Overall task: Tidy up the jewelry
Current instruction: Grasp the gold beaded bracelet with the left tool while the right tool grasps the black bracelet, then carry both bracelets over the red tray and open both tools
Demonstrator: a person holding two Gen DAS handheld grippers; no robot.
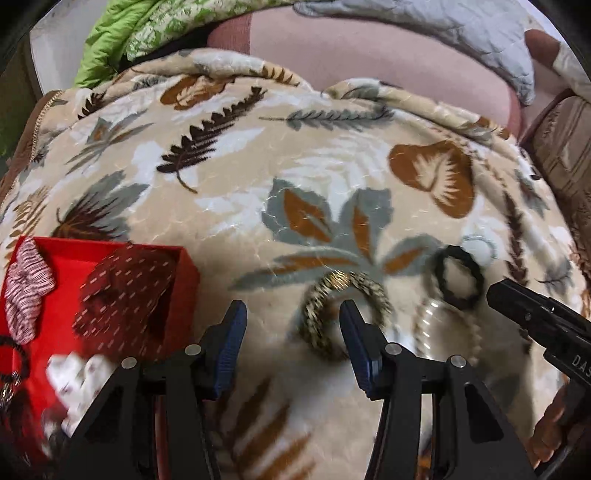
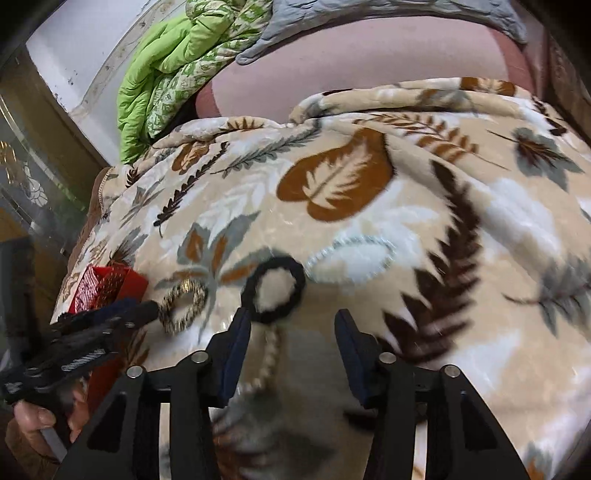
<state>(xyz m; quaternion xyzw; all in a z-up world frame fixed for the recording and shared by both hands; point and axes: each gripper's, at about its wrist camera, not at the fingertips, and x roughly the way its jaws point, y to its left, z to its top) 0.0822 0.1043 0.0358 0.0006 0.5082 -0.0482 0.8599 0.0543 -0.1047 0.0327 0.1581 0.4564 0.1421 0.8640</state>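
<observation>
A red box [image 1: 186, 266] at the left holds several scrunchies, among them a dark red one [image 1: 122, 291] and a striped pink one [image 1: 27, 288]. On the leaf-print blanket lie a gold-and-black speckled ring [image 1: 317, 314], a black hair tie [image 1: 458, 278] and a pearl bracelet [image 1: 424, 325]. My left gripper [image 1: 293, 314] is open, its right finger over the speckled ring. My right gripper [image 2: 291, 325] is open above the pearl bracelet [image 2: 269, 354], just below the black hair tie [image 2: 275, 288]. The speckled ring [image 2: 183, 304] and the red box [image 2: 110, 284] show at its left.
The leaf-print blanket [image 1: 332, 166] covers the bed. A green quilt [image 2: 166, 74] and a grey one [image 1: 461, 33] lie at the far edge over a pink sheet [image 2: 351, 62]. A white silvery-edged ring shape [image 2: 351, 258] lies beyond the hair tie.
</observation>
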